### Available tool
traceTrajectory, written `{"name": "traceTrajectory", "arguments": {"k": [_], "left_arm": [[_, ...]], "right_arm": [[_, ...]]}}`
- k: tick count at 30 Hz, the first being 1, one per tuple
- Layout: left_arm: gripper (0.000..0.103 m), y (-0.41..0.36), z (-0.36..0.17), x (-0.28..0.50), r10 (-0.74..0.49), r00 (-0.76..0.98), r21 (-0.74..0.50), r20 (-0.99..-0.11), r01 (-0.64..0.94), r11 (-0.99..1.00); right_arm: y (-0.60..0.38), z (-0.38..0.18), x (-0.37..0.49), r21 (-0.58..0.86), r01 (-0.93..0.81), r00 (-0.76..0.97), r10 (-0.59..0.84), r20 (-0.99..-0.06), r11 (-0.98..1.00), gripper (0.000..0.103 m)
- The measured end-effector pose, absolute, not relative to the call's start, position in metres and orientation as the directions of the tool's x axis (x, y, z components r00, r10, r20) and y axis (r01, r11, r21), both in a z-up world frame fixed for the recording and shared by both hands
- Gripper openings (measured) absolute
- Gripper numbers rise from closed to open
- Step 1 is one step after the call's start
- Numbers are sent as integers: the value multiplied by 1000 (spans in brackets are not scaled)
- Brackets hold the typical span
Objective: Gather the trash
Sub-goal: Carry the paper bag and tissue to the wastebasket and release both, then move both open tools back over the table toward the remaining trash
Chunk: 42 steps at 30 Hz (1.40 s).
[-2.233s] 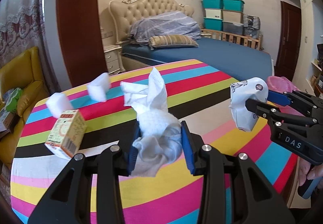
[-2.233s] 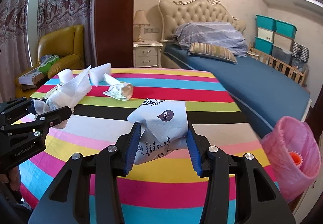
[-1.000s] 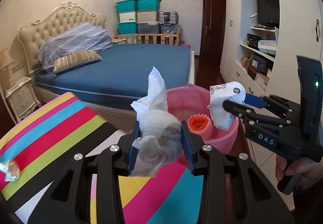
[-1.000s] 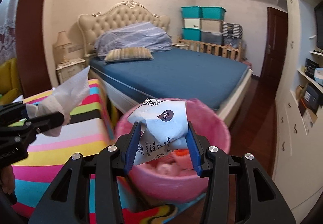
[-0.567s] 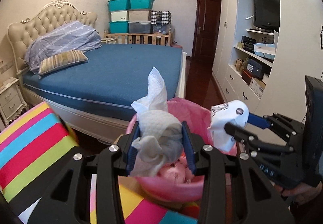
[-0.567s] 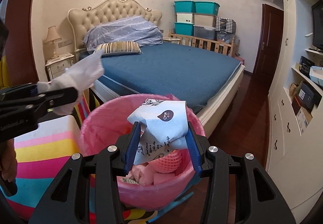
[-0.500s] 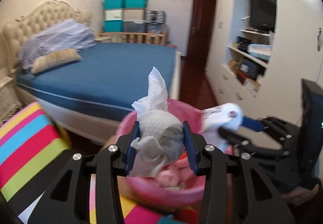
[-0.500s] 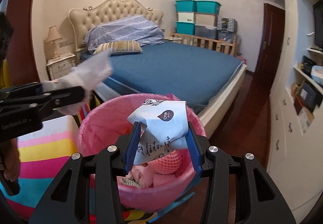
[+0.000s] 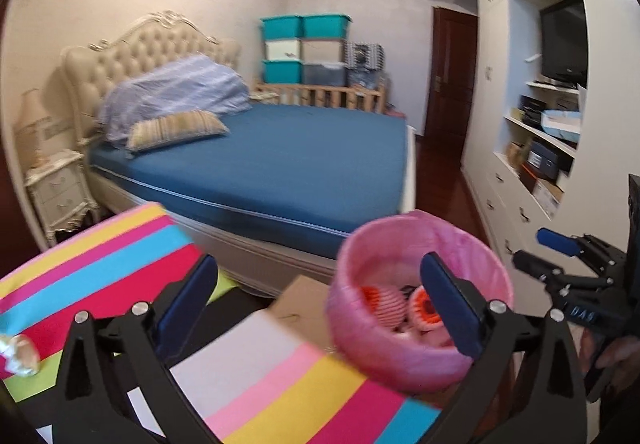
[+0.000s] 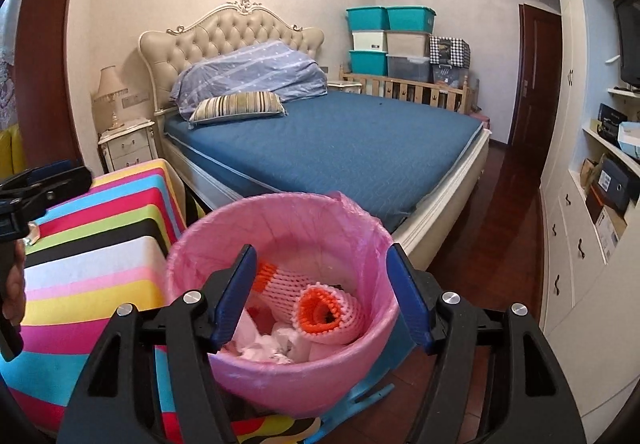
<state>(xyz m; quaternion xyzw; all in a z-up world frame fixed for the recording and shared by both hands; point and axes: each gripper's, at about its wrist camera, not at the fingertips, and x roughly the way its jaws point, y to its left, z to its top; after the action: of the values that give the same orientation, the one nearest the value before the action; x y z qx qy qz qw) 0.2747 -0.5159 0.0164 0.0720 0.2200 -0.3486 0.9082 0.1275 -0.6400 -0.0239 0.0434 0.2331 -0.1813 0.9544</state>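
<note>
Pink bin (image 10: 280,388); rainbow-striped tablecloth (image 10: 100,264); blue bed (image 10: 340,147)

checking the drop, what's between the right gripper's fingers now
Nothing is held: in the right wrist view the right gripper has just opened, and only the pink bin with its trash shows below.

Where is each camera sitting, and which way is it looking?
Left wrist view: sits on the left gripper, looking forward and slightly down over the striped table toward the pink bin and bed; its own open, empty jaws show, plus the right gripper at right.
Right wrist view: sits on the right gripper, looking down into the pink bin; its open, empty jaws show, plus the left gripper and a hand at left.
Both share the bin, table, bed, and teal boxes.
</note>
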Motion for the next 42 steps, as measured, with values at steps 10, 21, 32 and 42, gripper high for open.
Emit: {"name": "traceTrajectory", "arguments": {"k": [10,21,32,42], "left_arm": [[98,-385,5,244,-421,772,87,-476,517,851],[98,-214,-14,218,-152,855,153,-495,257,954],[98,-90,-17,198,45,864,129,-502,23,991],[98,-18,-27,200,122,827,92,-549,-86,992]], "right_arm": [[-549,-11,144,-13,195,876,-180,-447,981,77],[-411,-30,200,-18,-77,850,56,-524,997,78],[-302,-43,226,-69,-247,805,165,-570,967,79],[-231,-57,261,-126,-352,750,199,-631,928,82]]}}
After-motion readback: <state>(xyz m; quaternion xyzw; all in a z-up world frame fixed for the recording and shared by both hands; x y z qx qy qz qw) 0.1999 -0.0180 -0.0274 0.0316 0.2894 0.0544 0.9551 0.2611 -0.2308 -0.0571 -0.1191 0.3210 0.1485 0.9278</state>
